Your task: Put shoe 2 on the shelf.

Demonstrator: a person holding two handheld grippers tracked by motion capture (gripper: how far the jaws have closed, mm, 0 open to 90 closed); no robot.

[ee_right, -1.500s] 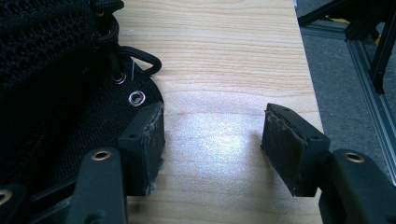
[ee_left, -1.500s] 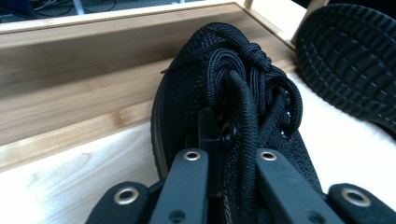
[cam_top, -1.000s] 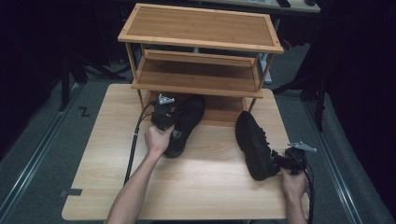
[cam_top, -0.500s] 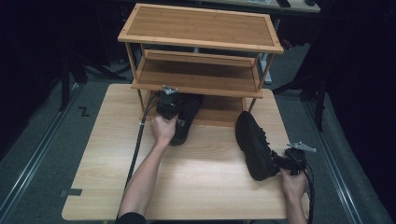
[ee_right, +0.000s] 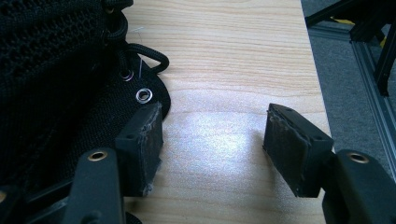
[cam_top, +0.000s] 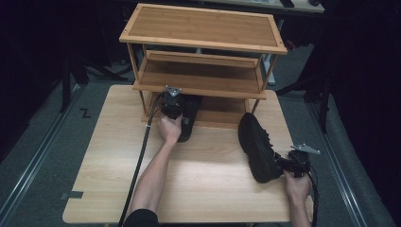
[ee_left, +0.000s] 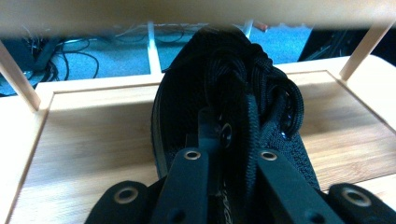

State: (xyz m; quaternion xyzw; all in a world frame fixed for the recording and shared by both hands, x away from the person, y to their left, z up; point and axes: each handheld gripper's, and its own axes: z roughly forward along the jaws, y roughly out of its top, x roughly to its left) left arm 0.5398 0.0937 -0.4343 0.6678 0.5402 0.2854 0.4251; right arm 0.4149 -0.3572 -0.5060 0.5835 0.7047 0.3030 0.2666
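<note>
Reaching forward with the forearm stretched across the table (cam_top: 113, 189), the left gripper (cam_top: 173, 109) has its jaws clamped on a black lace-up shoe (ee_left: 233, 107) whose toe sits under the wooden shoe rack's (cam_top: 203, 42) lower shelf. Over at the near right edge, the right gripper (ee_right: 212, 140) rests low, jaws spread wide on nothing, one pad just beside a second black shoe (cam_top: 257, 146).
</note>
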